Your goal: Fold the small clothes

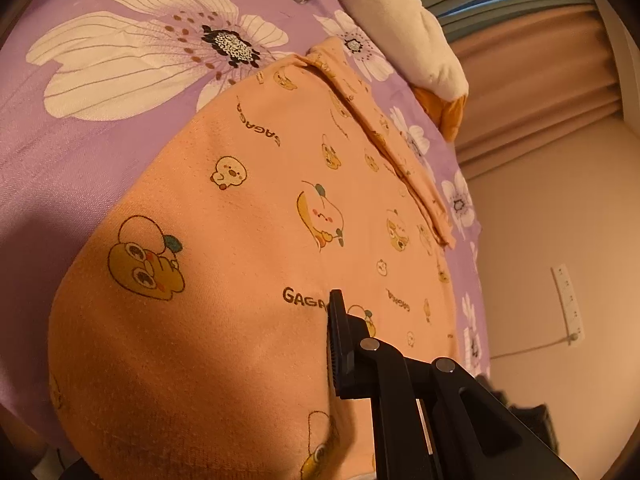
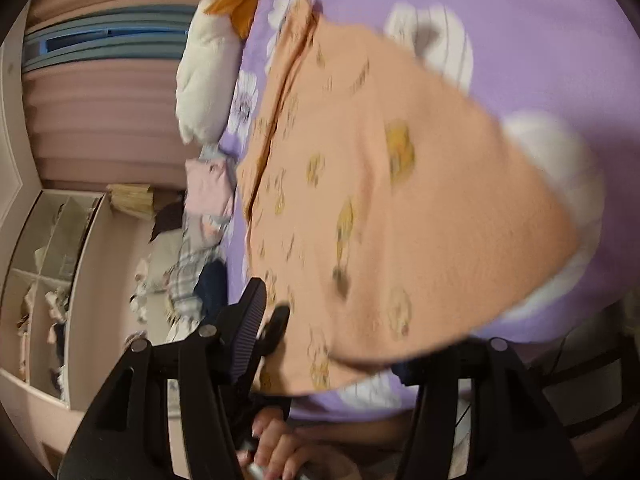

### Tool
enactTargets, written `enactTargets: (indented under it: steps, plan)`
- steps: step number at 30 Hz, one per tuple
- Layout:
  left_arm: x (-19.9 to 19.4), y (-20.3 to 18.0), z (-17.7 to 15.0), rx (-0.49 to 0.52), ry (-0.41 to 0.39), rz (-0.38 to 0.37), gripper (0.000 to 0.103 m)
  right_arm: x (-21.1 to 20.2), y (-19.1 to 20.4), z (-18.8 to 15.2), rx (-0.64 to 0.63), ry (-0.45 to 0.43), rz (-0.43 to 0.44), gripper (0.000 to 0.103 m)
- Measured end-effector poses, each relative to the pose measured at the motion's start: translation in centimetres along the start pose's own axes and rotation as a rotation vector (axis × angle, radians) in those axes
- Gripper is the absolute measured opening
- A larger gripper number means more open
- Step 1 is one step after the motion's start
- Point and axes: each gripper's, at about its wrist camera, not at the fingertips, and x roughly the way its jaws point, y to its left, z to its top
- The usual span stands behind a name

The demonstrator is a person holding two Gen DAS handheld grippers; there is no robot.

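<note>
An orange garment (image 1: 260, 200) printed with cartoon ducks and "GAGA" lettering lies spread on the purple flowered bedsheet (image 1: 80, 160). A narrow folded strip runs along its far right edge. My left gripper (image 1: 330, 314) is shut on a pinch of the garment near its lower edge. Only one black finger (image 1: 340, 348) shows; cloth hides the other. In the blurred right wrist view the garment (image 2: 400, 200) lies on the sheet (image 2: 540, 20). My right gripper (image 2: 328, 332) stands open, the garment's near edge loose between its jaws. Its left finger (image 2: 248, 332) is bare.
A white and orange plush cushion (image 1: 400, 28) (image 2: 208, 80) sits at the bed's edge by the curtains. Pink folded clothes (image 2: 208, 188) and a heap of other clothes (image 2: 188, 264) lie beyond. An open shelf unit (image 2: 52, 260) stands off the bed. A person's hand (image 2: 280, 452) shows below.
</note>
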Motion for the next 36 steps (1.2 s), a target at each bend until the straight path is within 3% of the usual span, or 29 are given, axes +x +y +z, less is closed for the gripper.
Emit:
enactTargets:
  steps: [2,4,9,11,12,13,14,17,24,27,30,31,32,33,35,36]
  plan:
    - [0.0,0.2,0.0,-0.010,0.004,-0.008,0.009,-1.6,0.2,0.8,-0.031,-0.082,-0.031,0.057]
    - [0.0,0.3,0.1,-0.029,0.008,-0.014,0.009,-2.6,1.0,1.4,-0.100,-0.153,-0.122,0.056]
    - [0.0,0.2,-0.1,-0.043,-0.005,0.004,0.009,-0.4,-0.5,0.4,-0.020,-0.041,-0.058,0.053]
    - [0.1,0.1,0.0,-0.053,-0.005,0.013,0.008,0.2,1.0,0.0,-0.131,-0.086,-0.127,0.042]
    - [0.2,0.1,0.0,-0.056,-0.002,0.021,0.008,0.7,1.9,-0.1,-0.213,-0.114,-0.177,0.026]
    - [0.3,0.0,0.1,-0.051,0.001,0.030,0.008,1.4,2.1,0.0,-0.275,-0.139,-0.242,0.001]
    - [0.4,-0.1,0.1,-0.041,0.001,0.039,0.008,2.1,1.7,0.2,-0.305,-0.162,-0.315,0.000]
    - [0.4,-0.4,0.0,-0.011,-0.010,0.064,0.008,2.2,0.5,0.9,-0.302,-0.178,-0.253,0.000]
    - [0.3,-0.1,-0.1,-0.029,-0.029,0.073,0.008,2.2,0.8,0.5,-0.443,-0.203,-0.320,0.000]
    - [0.2,-0.4,-0.3,-0.037,-0.050,0.099,0.007,2.5,1.2,1.1,-0.439,-0.178,-0.333,0.000]
    - [0.2,-2.3,0.3,0.011,-0.046,0.200,0.004,2.6,1.5,1.6,-0.422,-0.140,-0.309,0.004]
    - [-0.1,-3.6,0.8,0.067,-0.073,0.261,0.003,2.7,2.2,2.0,-0.447,-0.121,-0.313,0.004]
    - [-0.2,-4.4,1.2,0.096,-0.087,0.275,0.002,2.7,2.9,2.6,-0.468,-0.112,-0.312,0.004]
    - [-0.5,-5.3,2.0,0.111,-0.099,0.245,0.002,2.5,3.5,2.9,-0.471,-0.112,-0.298,0.004]
    - [-1.0,-6.7,4.0,0.119,-0.120,0.159,0.002,1.8,5.1,5.0,-0.422,-0.117,-0.178,0.004]
    - [-1.1,-7.6,5.3,0.131,-0.129,0.150,0.002,1.6,5.8,5.7,-0.409,-0.121,-0.147,0.004]
